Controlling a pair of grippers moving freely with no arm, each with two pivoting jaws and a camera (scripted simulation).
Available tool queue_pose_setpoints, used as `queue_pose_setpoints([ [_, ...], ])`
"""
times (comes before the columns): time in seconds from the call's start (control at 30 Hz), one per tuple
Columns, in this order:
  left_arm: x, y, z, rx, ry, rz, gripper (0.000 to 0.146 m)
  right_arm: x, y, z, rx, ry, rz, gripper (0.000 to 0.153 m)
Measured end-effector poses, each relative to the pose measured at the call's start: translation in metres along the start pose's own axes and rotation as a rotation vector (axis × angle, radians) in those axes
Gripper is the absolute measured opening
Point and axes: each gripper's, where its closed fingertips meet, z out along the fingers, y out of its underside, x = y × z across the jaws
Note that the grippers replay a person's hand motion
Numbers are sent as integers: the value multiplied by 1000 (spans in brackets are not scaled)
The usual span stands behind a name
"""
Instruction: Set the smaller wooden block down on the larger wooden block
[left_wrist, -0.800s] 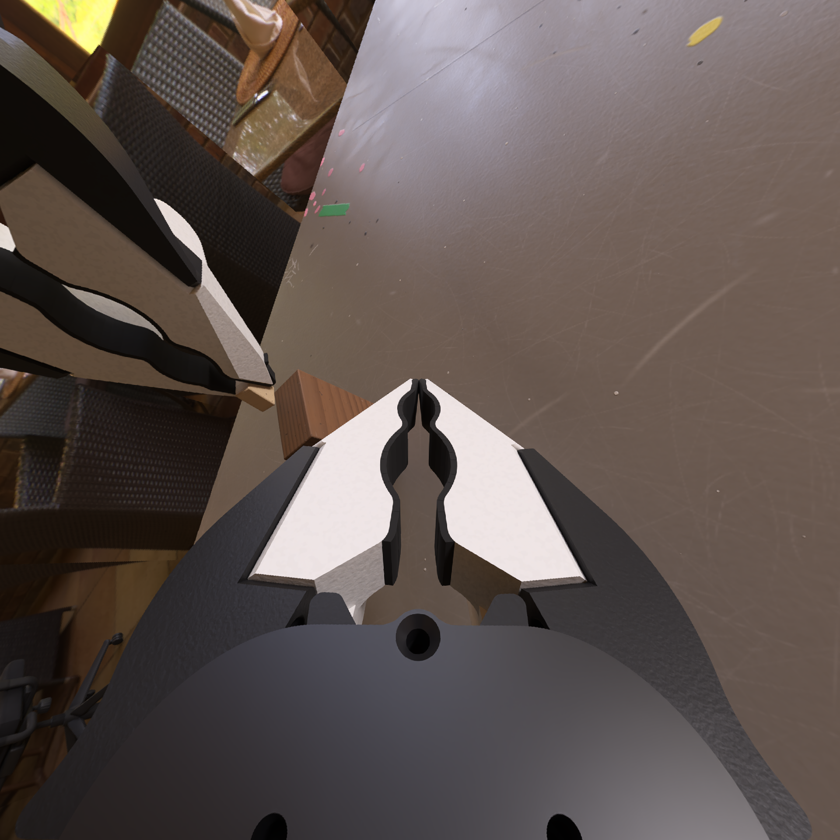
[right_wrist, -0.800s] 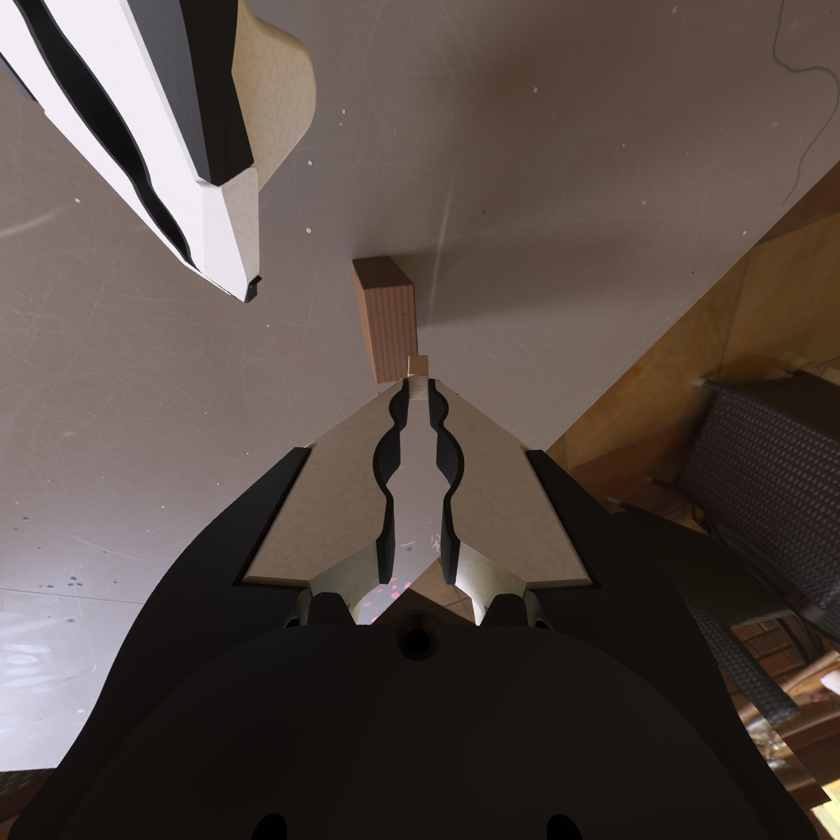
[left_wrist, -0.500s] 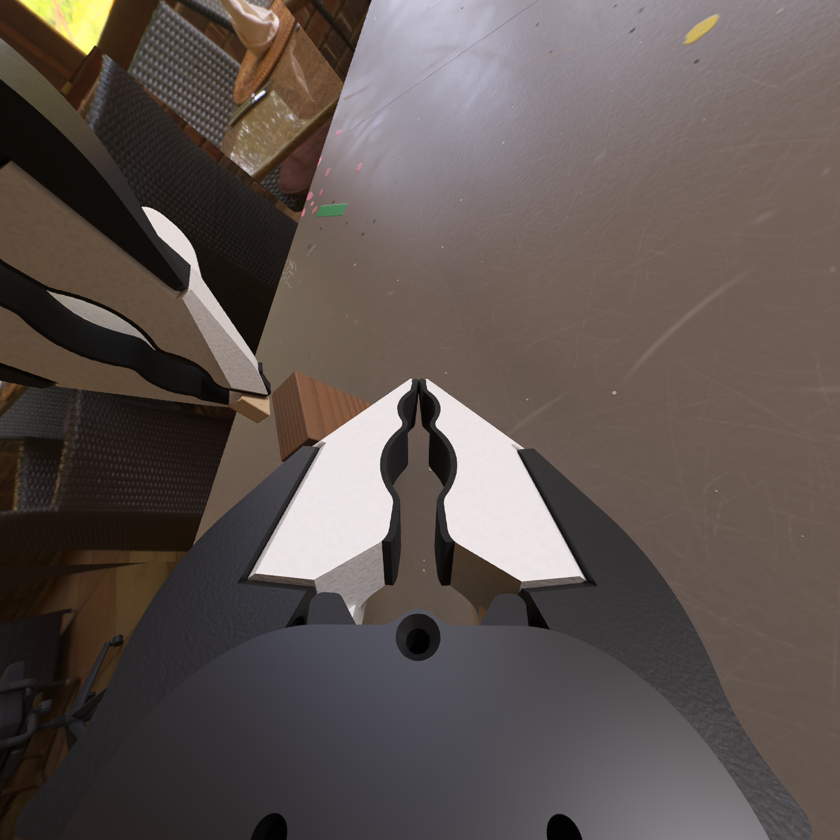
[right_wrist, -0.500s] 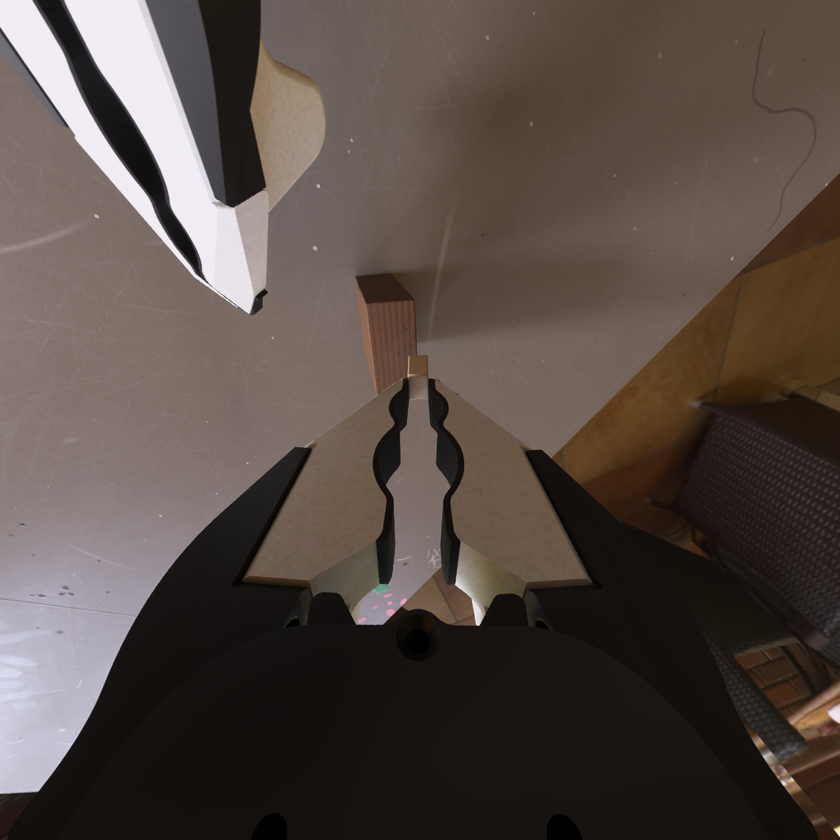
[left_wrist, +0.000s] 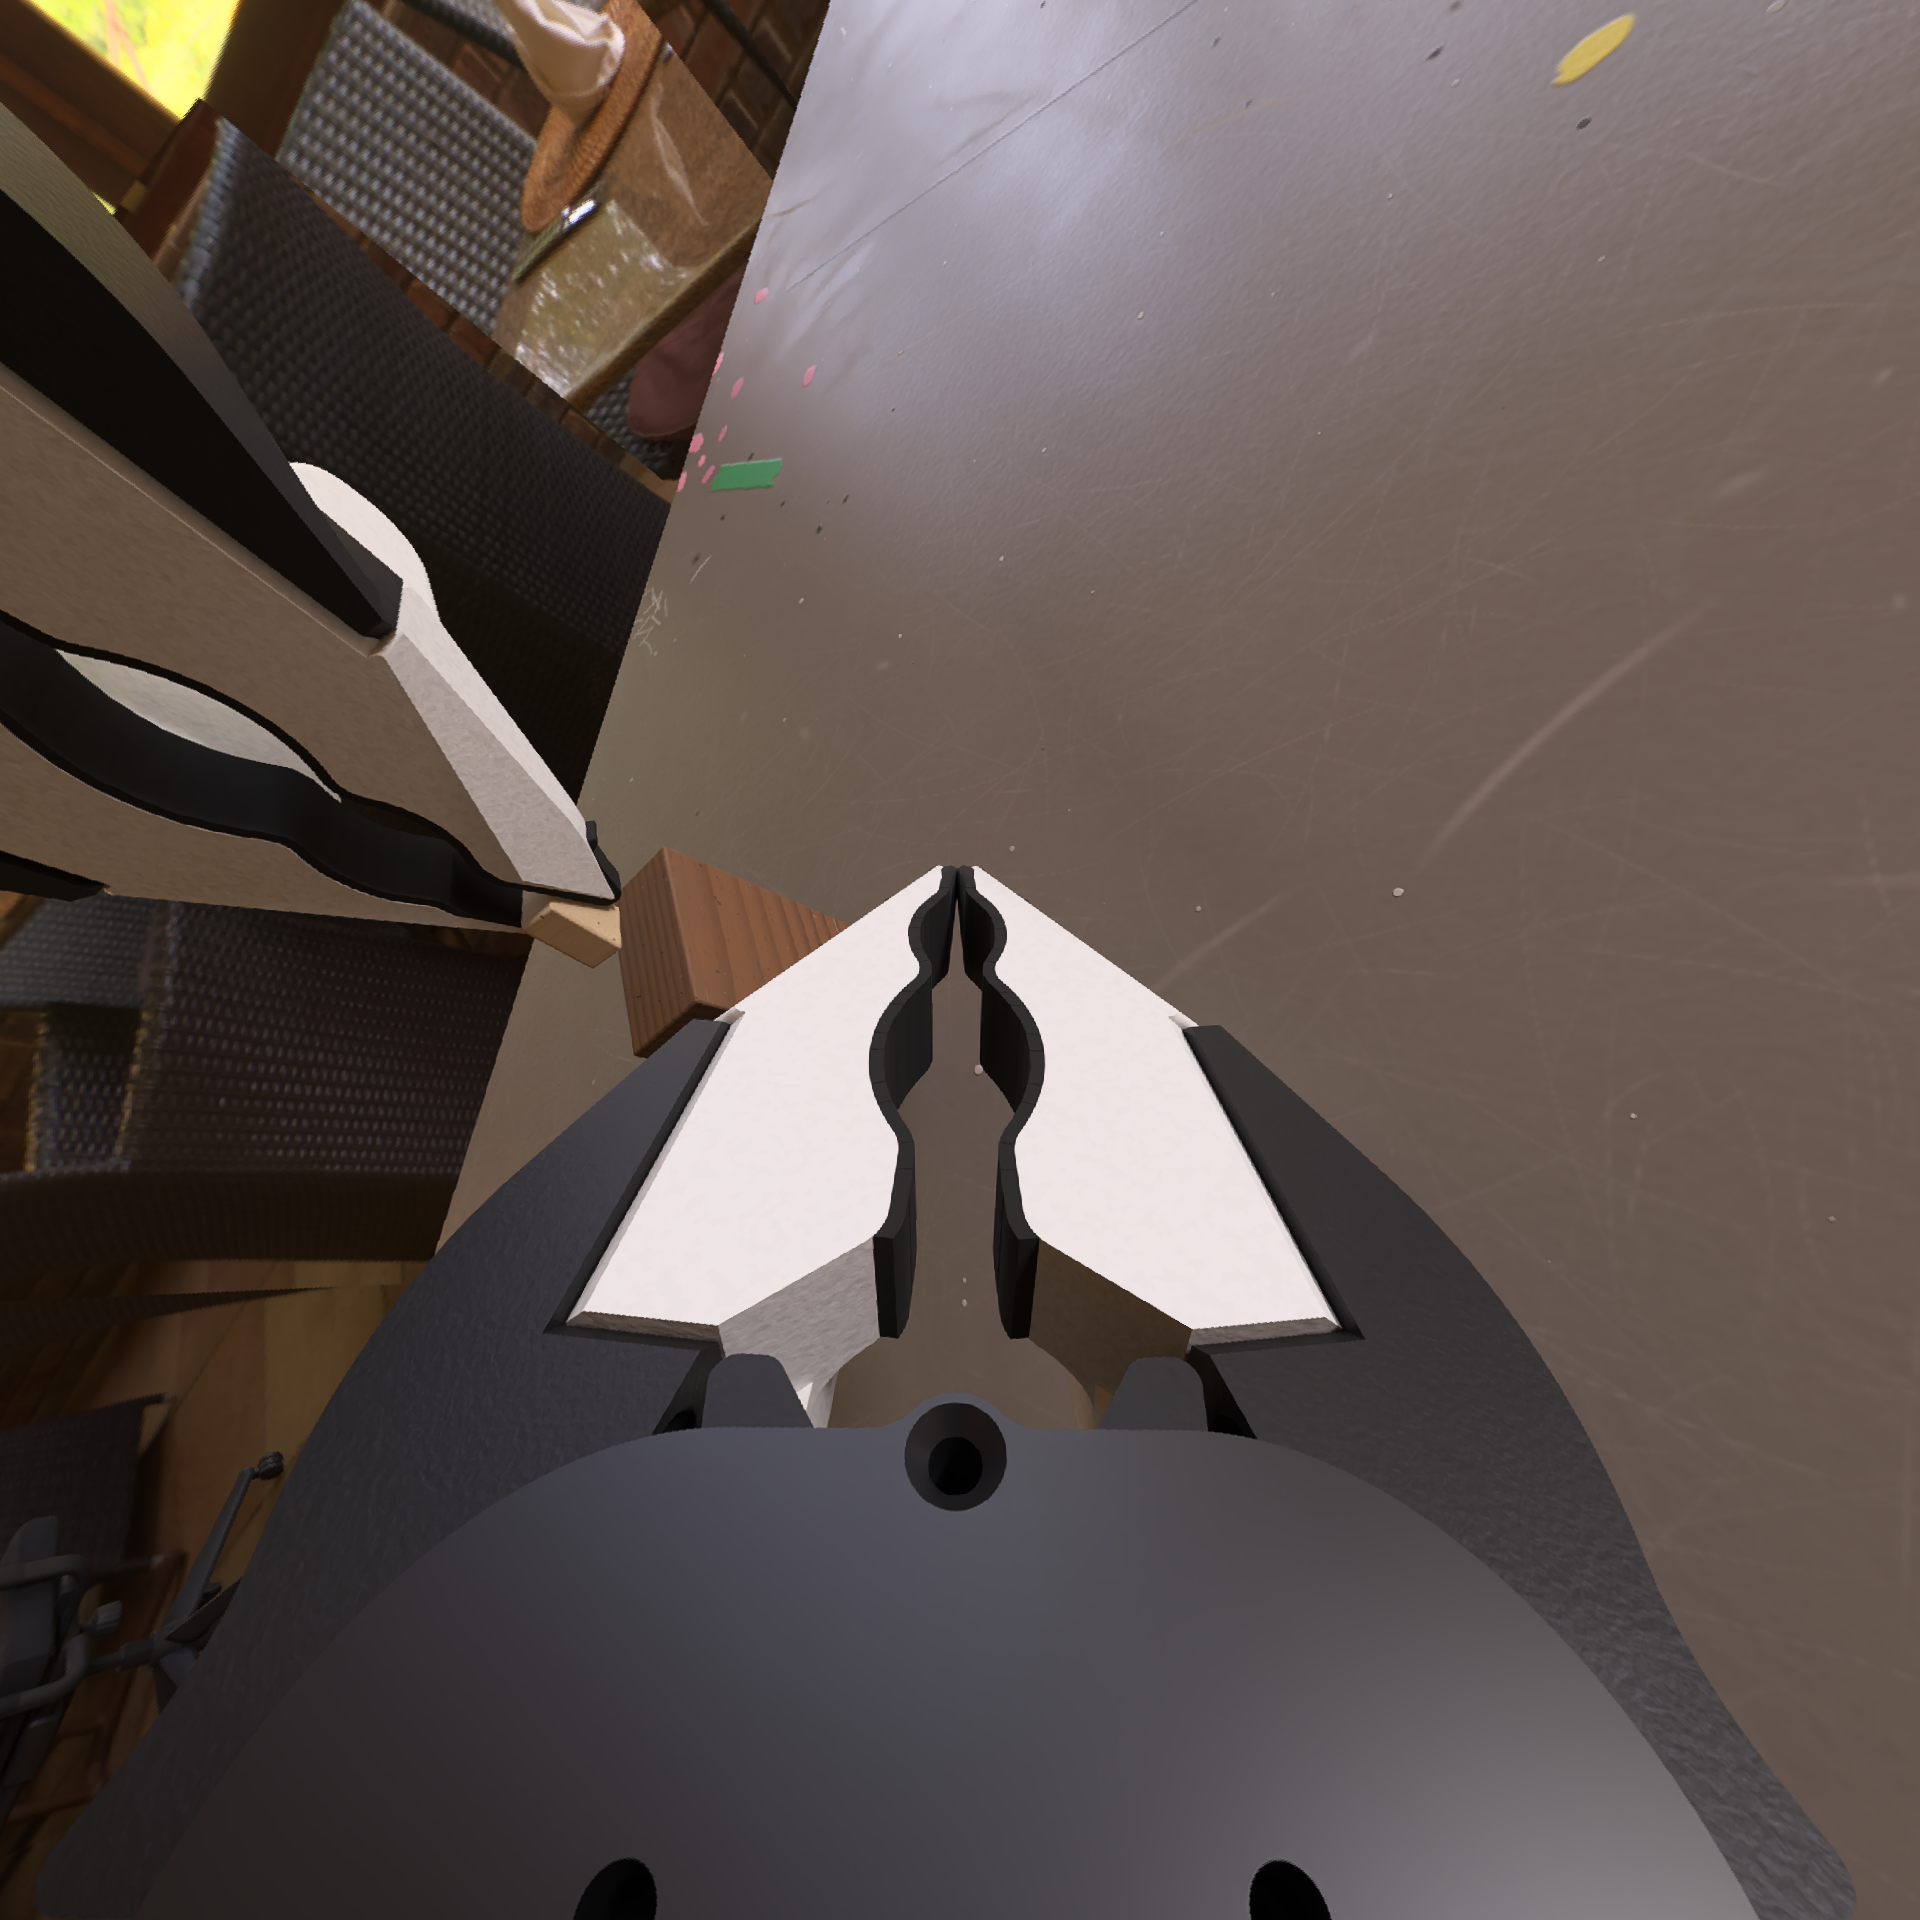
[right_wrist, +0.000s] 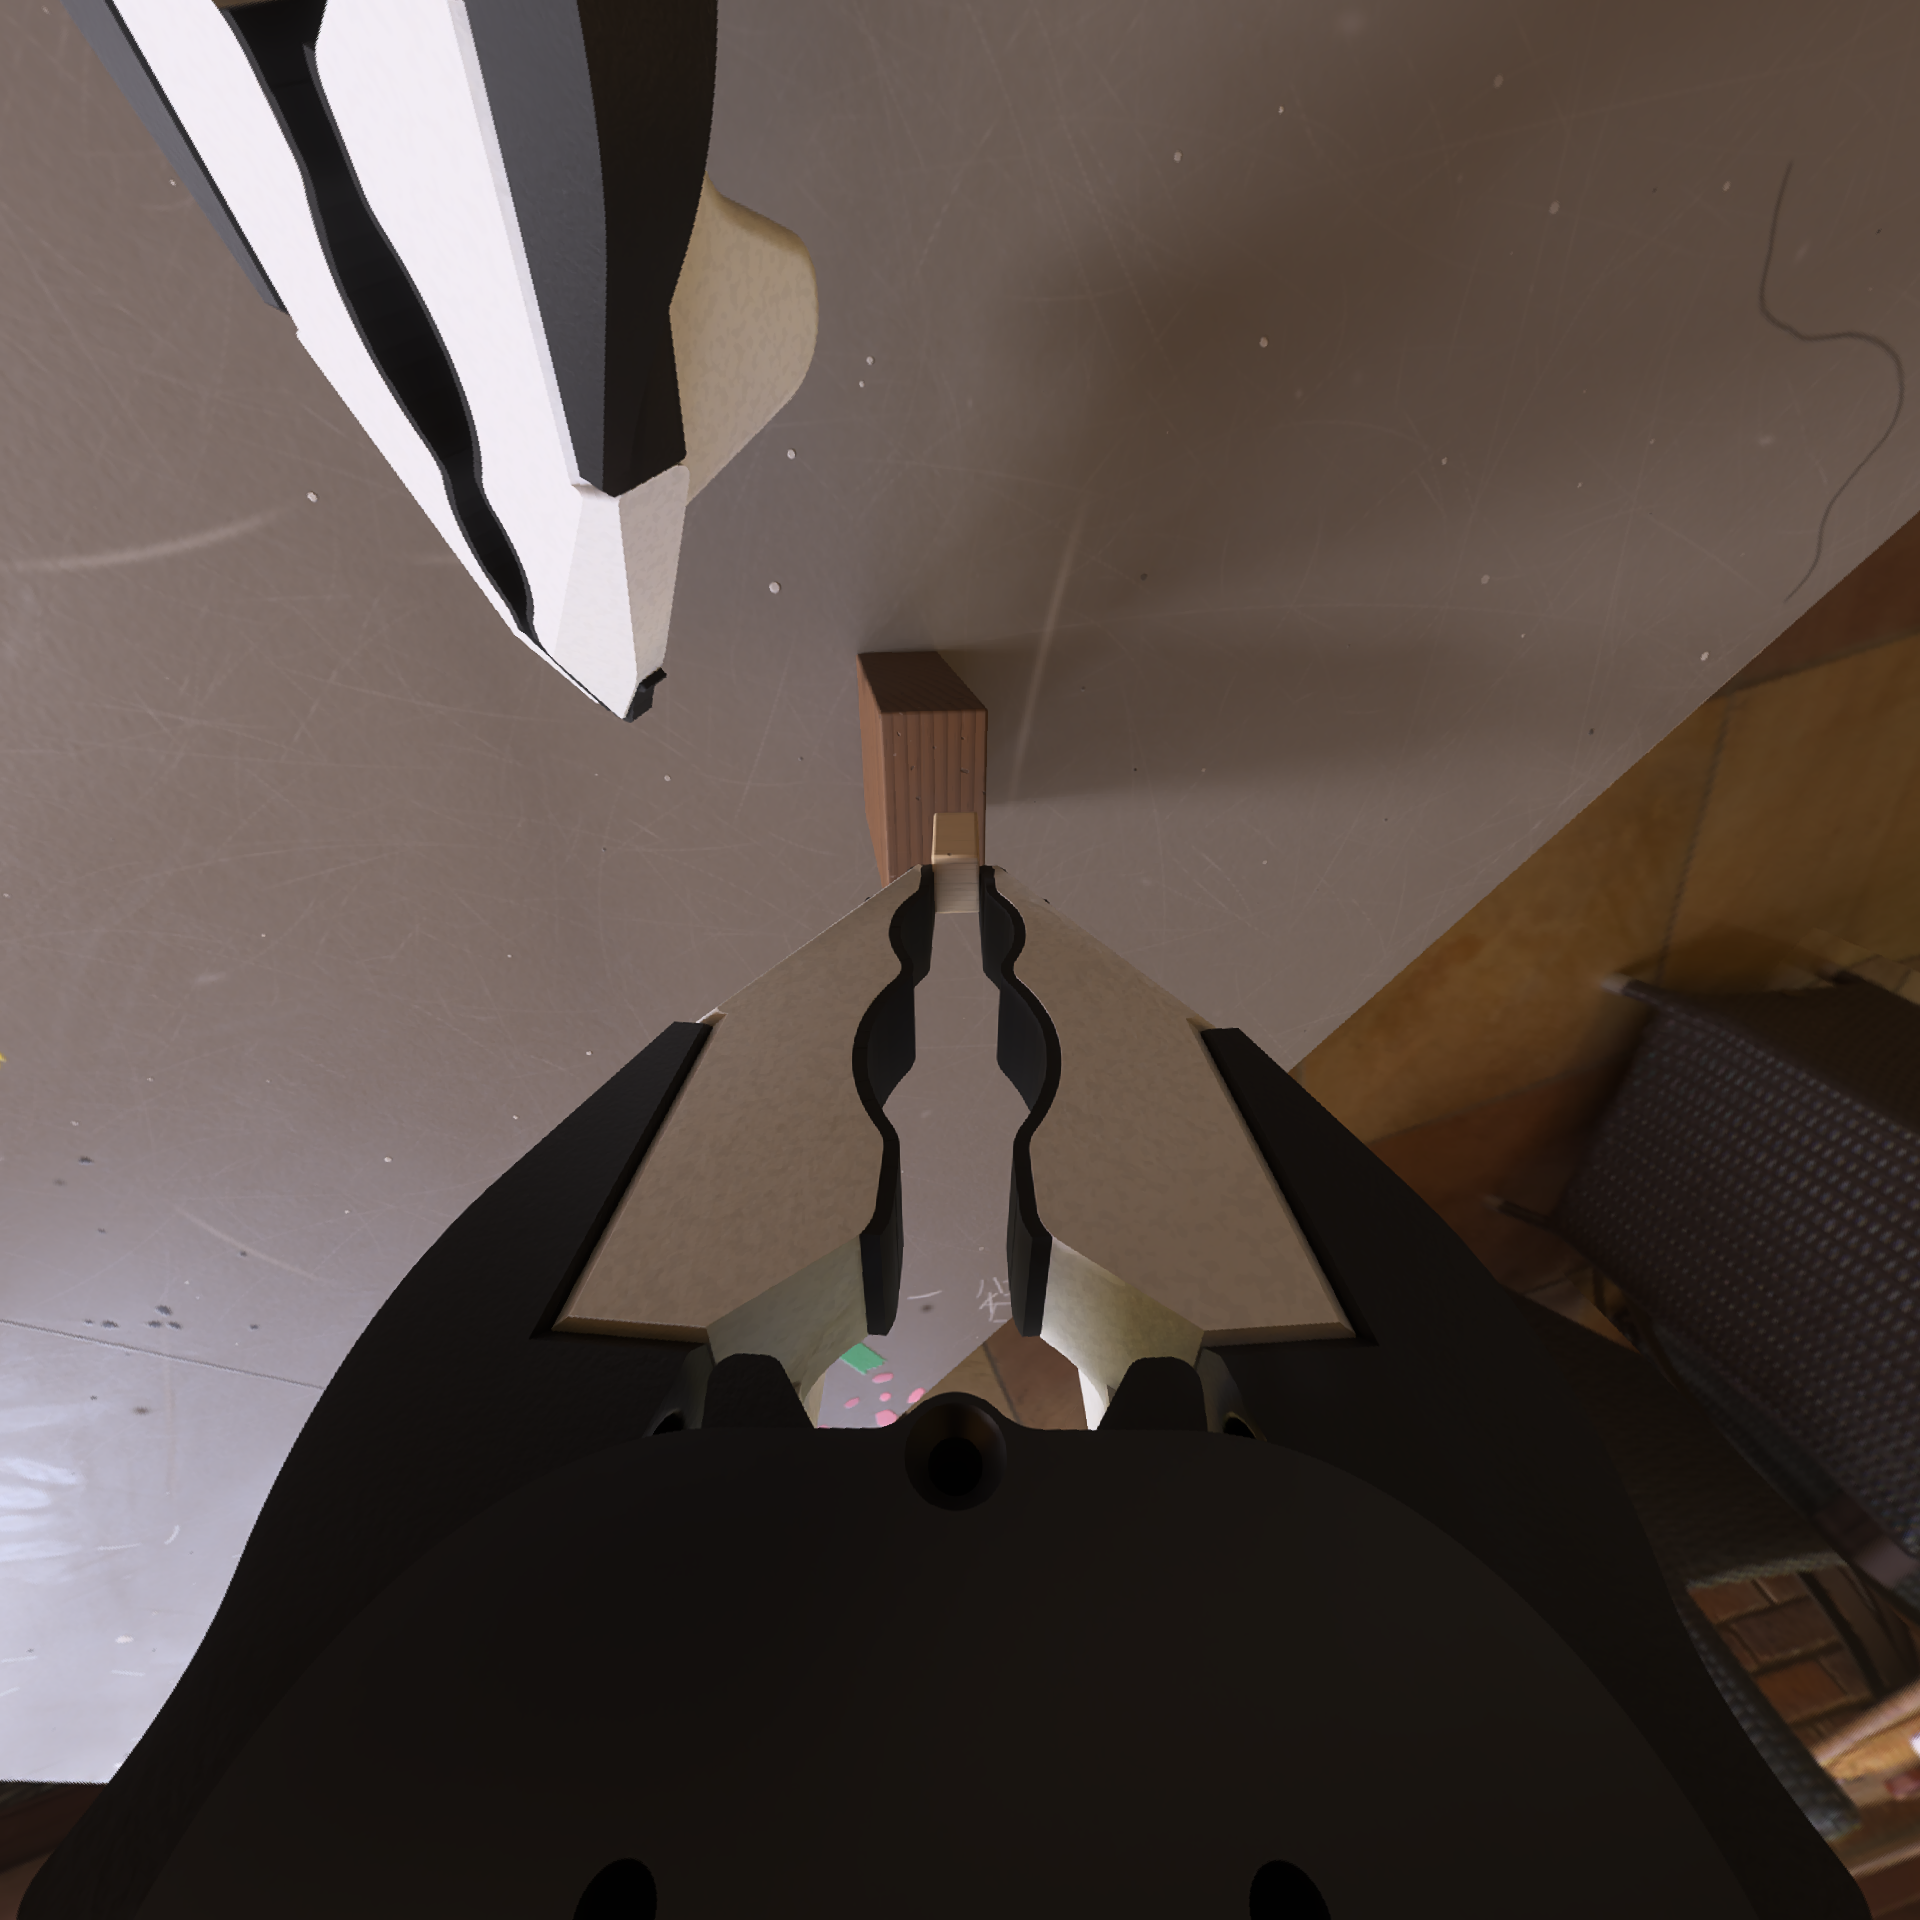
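Pale wood of the smaller wooden block (left_wrist: 575, 928) is showing at far left of my left wrist view, where my right gripper (left_wrist: 566, 902) is pinching it at the tips, its jaws pressed onto the block's sides. Block is hanging just beside the larger wooden block (left_wrist: 698, 945), close to its upper left edge; cannot tell if they are touching. Larger block, reddish brown with ribbed grain, is sitting on the grey-brown scratched surface (left_wrist: 1351, 520) near its edge, partly hidden behind my left gripper (left_wrist: 956, 883). Left gripper's jaws are pressed together at the tips, holding nothing. Green chip (left_wrist: 748, 474) and pink specks are lying farther off on the surface.

Right wrist view: my left gripper (right_wrist: 623, 686) is hanging at upper left, apart from the blocks. At centre, larger wooden block (right_wrist: 925, 743) is standing on the surface (right_wrist: 1351, 416). Smaller wooden block (right_wrist: 956, 871) is sitting between my right gripper's (right_wrist: 956, 883) tips, overlapping the larger block's near end.
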Motion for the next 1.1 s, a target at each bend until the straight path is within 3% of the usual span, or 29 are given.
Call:
queue_pose_setpoints([
  [0.37,-1,0,0,-1,-4,-1,0,2,2,4,-34,9,-34,8],
  [0.67,0,1,0,-4,1,3,0,-4,-3,2,35,-42,-2,14],
  [1.1,0,0,1,-1,-1,2,0,-3,2,2,11,-22,-12,0],
])
